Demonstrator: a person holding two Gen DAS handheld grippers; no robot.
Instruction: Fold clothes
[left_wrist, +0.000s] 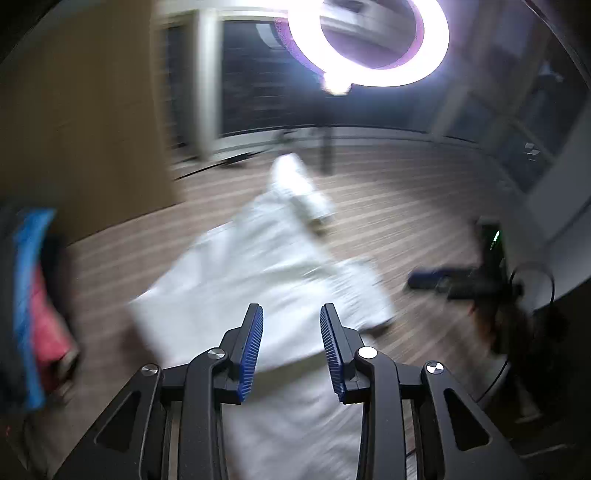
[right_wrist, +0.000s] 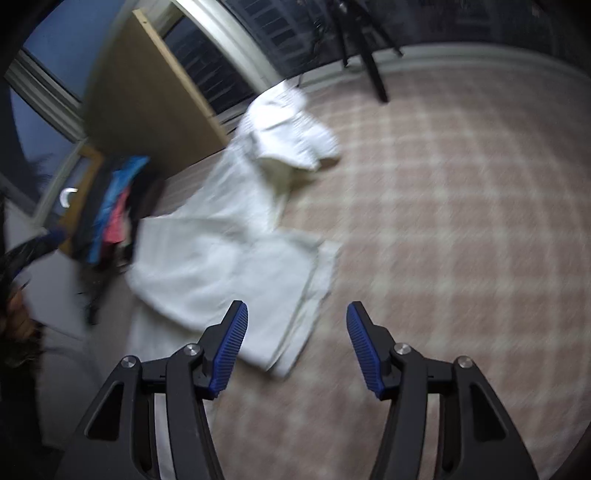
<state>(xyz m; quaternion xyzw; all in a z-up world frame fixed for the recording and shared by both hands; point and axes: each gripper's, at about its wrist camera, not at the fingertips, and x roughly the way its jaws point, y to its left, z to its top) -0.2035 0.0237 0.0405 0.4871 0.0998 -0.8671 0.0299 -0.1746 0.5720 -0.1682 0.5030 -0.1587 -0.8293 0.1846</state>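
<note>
A white garment (left_wrist: 258, 266) lies spread and partly folded on a checked cloth surface. In the right wrist view the same white garment (right_wrist: 229, 251) stretches from the near left towards the far middle, with a rumpled end at the far side. My left gripper (left_wrist: 291, 314) hovers above the garment's near part, its blue pads apart with nothing pressed between them. My right gripper (right_wrist: 297, 310) stands wider open above the garment's near right edge, and its jaws hold nothing. Both views are blurred.
A pile of blue, pink and dark clothes (right_wrist: 110, 214) sits at the left beside a wooden board (right_wrist: 147, 103). Tripod legs (right_wrist: 365, 48) stand at the far side under a bright ring light (left_wrist: 369, 44). Dark devices (left_wrist: 461, 280) lie at the right.
</note>
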